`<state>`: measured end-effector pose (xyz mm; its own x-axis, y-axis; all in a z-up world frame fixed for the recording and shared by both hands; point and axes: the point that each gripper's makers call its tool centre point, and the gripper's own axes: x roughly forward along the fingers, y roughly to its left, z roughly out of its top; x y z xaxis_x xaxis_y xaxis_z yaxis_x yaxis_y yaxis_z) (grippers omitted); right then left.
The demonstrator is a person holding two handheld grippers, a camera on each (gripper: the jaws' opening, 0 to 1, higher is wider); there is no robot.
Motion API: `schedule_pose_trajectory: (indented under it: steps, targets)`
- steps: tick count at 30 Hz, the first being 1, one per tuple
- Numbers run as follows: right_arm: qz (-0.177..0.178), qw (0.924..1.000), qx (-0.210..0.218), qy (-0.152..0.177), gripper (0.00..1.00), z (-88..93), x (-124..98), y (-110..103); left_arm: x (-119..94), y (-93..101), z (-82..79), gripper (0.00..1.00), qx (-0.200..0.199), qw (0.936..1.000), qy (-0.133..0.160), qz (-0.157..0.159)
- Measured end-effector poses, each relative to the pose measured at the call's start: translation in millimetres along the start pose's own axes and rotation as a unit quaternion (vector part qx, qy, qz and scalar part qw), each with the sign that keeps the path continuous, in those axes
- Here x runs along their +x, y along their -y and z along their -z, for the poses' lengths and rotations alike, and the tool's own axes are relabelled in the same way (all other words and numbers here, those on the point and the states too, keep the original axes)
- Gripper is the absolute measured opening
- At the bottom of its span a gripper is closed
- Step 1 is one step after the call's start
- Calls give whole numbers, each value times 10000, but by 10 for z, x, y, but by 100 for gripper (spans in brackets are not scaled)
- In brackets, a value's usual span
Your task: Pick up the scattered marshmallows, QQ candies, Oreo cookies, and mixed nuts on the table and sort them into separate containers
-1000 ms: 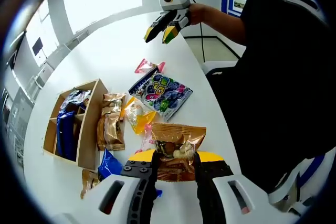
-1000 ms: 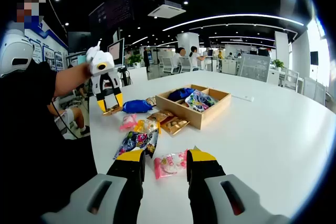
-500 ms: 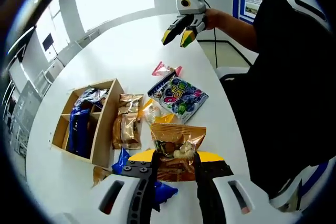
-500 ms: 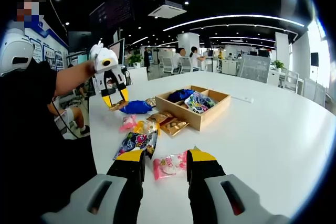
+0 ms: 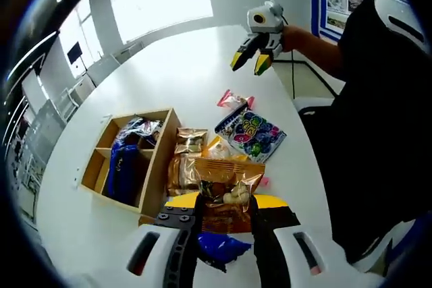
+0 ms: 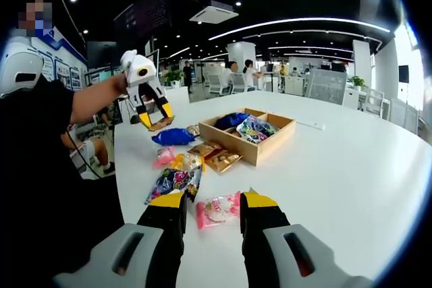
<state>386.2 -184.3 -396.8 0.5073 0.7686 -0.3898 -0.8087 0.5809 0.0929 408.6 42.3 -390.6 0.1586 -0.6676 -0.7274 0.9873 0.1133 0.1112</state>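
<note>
My left gripper [image 5: 226, 202] is shut on a brown mixed-nuts packet [image 5: 227, 187], held in the air; in the right gripper view this gripper [image 6: 154, 121] hangs over the table's far left with the packet [image 6: 159, 125]. Below lie a blue Oreo pack [image 5: 220, 248], more nut packets [image 5: 185, 164], a QQ candy bag [image 5: 252, 133] and a pink marshmallow packet [image 5: 233, 100]. My right gripper [image 6: 210, 202] stands open just over the pink marshmallow packet [image 6: 217, 211], beside the QQ candy bag [image 6: 175, 181]. From the left gripper view, the right gripper [image 5: 250, 65] hovers with its jaws apart.
A wooden divided box [image 5: 156, 166] holds blue and clear packs; it sits mid-table [image 6: 260, 151]. The round white table [image 6: 337, 166] has free room to the right. A person in black stands at the table's edge [image 5: 378, 119]. Office desks and people are far behind.
My left gripper has carried the nut packet up and toward the wooden box. The right gripper and the packets on the table have stayed put.
</note>
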Motion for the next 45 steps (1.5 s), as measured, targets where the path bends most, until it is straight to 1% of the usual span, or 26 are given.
schedule_pose_trajectory:
  steps: [4,8,13,20,25,37,38,45]
  targets:
    - [1,10000,10,0,28,8,-2,-5,5,-63,-43,33,-28,9999,48,-122]
    - [19,10000,9,11,28,1,-15,1,-9,-181,-86,33,-9,9996,70,-275]
    - [29,10000,18,6,28,13,-23,6,-18,-256,-143,33,-27,9991,152,-406]
    - [10,10000,18,5,28,14,-11,-3,-23,-392,-152,33,-11,9982,111,-595]
    - [26,10000,23,1,28,15,-18,8,-38,-481,-182,33,-14,9976,178,-671]
    - [30,10000,34,-22,28,26,-10,30,-59,-686,-161,33,-64,9958,251,-882]
    - [34,10000,37,-21,28,25,-10,35,-63,-752,-153,33,-75,9956,260,-897]
    - [1,10000,18,-28,28,-4,19,35,-82,-911,-205,33,-96,9940,364,-1028]
